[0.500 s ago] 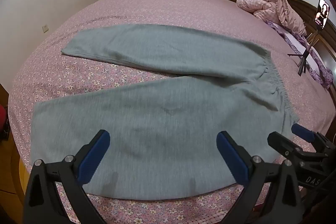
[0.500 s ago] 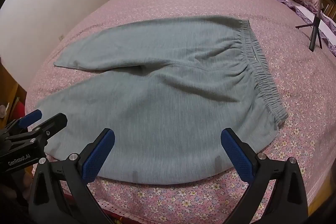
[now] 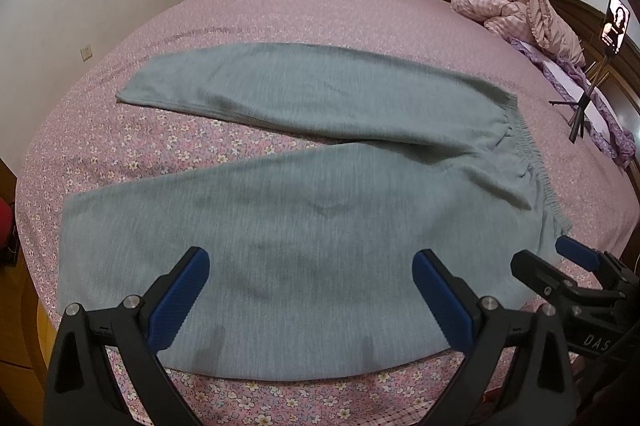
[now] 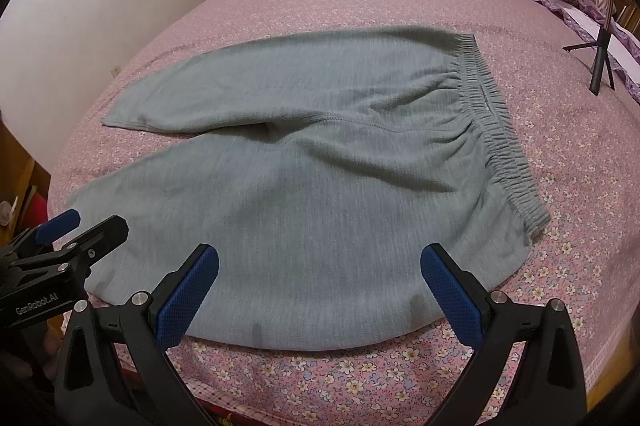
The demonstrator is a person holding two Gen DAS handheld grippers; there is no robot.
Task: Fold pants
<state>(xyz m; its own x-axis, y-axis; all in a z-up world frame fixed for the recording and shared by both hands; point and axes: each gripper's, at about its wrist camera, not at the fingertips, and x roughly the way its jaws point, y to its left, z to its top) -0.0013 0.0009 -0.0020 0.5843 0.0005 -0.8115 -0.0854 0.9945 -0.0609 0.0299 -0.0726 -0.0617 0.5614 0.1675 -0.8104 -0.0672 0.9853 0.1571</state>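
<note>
Almost nothing has changed from half a second ago: the grey pants [image 3: 304, 194] lie in the same spot, spread flat and unfolded across the middle of the pink flowered bed [image 3: 280, 2], legs splayed toward the left of the frame and the waistband [image 4: 496, 130] at the right, so folding hasn't started. Left tongs [image 3: 310, 300] sit at the bottom of the frame above the near leg, spread wide, holding nothing, no visible contact with the cloth. Right tongs [image 4: 318, 296], bottom of frame over the seat and near edge, are equally wide and empty.
</note>
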